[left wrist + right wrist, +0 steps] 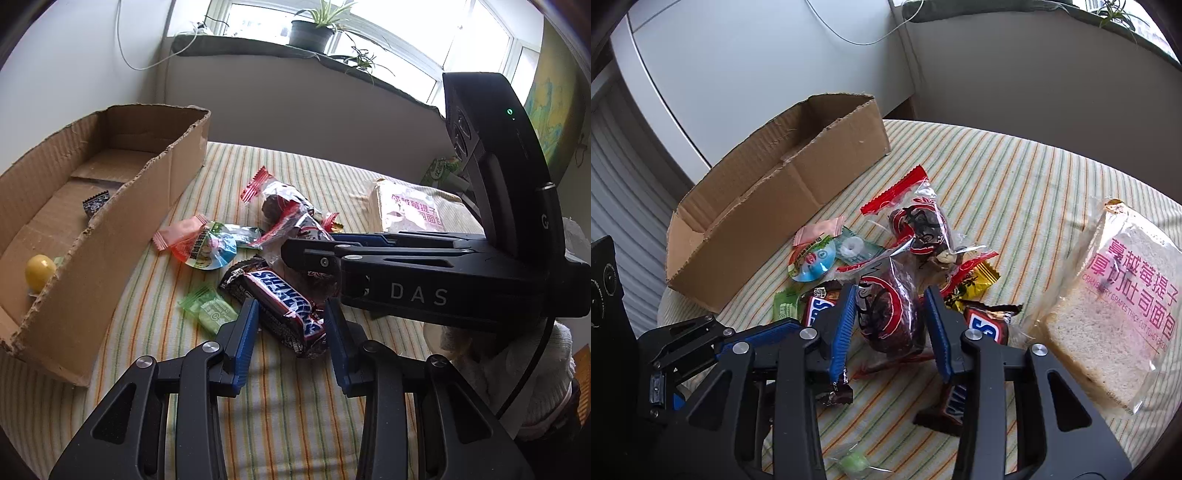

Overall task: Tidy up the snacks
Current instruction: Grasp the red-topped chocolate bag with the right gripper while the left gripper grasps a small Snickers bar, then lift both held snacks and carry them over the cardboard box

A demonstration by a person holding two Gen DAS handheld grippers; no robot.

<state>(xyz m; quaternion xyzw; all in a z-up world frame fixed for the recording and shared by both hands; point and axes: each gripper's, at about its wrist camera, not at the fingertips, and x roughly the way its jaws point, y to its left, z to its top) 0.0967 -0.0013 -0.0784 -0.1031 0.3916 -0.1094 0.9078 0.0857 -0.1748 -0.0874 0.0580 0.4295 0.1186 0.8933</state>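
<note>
A pile of snacks lies on the striped cloth beside an open cardboard box (pixel 110 236). My left gripper (pixel 291 314) is open, its blue fingers on either side of a Snickers bar (pixel 286 306). My right gripper (pixel 890 314) is open, its fingers straddling a clear red-edged packet of dark cake (pixel 886 317); it also shows in the left wrist view (pixel 369 266). A second such packet (pixel 919 221) lies behind. Pink, green and round jelly sweets (pixel 210 247) lie near the box (pixel 783 192). The box holds a yellow ball-shaped snack (pixel 38 273) and a small dark packet (pixel 96 203).
A bagged slice of cranberry toast (pixel 1108 321) lies at the right of the cloth. A second Snickers (pixel 986 325) and a yellow wrapper (pixel 975 284) lie by my right fingers. A wall and a windowsill with plants (pixel 314 29) stand behind.
</note>
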